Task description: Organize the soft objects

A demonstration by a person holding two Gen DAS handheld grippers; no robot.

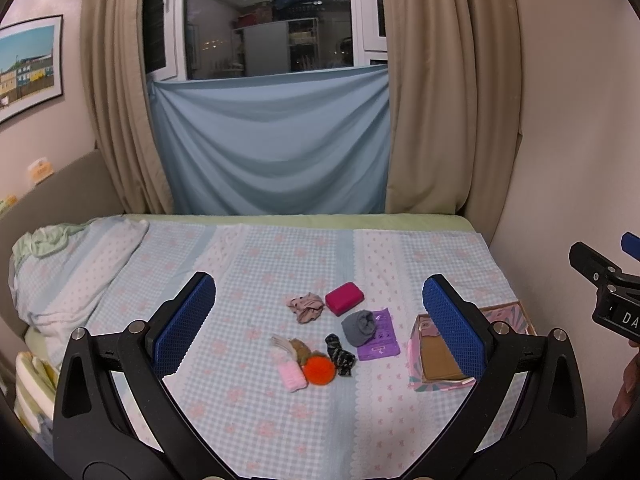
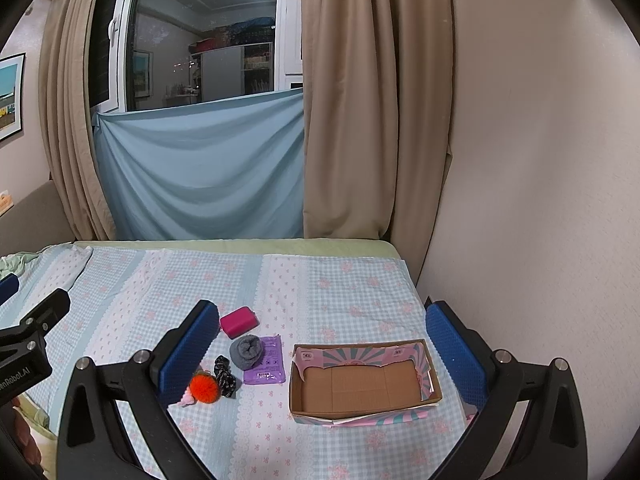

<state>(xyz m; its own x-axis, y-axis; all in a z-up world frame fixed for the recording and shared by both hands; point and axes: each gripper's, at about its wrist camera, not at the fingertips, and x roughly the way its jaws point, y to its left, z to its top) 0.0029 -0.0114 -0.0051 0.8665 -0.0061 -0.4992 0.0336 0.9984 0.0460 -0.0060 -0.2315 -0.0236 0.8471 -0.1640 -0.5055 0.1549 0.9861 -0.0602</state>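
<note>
Small soft things lie in a cluster on the bed: a magenta sponge block (image 1: 344,298) (image 2: 239,321), a beige crumpled cloth (image 1: 306,307), a grey rolled sock (image 1: 359,327) (image 2: 247,351) on a purple packet (image 1: 380,338) (image 2: 266,364), a dark patterned cloth (image 1: 340,354) (image 2: 225,375), an orange pompom (image 1: 319,369) (image 2: 204,388), a pink fuzzy piece (image 1: 293,376) and a brown tuft (image 1: 301,349). An empty cardboard box (image 2: 362,410) (image 1: 438,382) sits to their right. My left gripper (image 1: 320,320) and right gripper (image 2: 320,352) are both open, empty, held above the bed.
The bed has a blue checked cover (image 1: 256,264). A pillow (image 1: 68,272) lies at its left end. A wall (image 2: 540,200) runs along the right side. Curtains (image 1: 440,100) and a blue sheet (image 1: 272,148) hang behind the bed.
</note>
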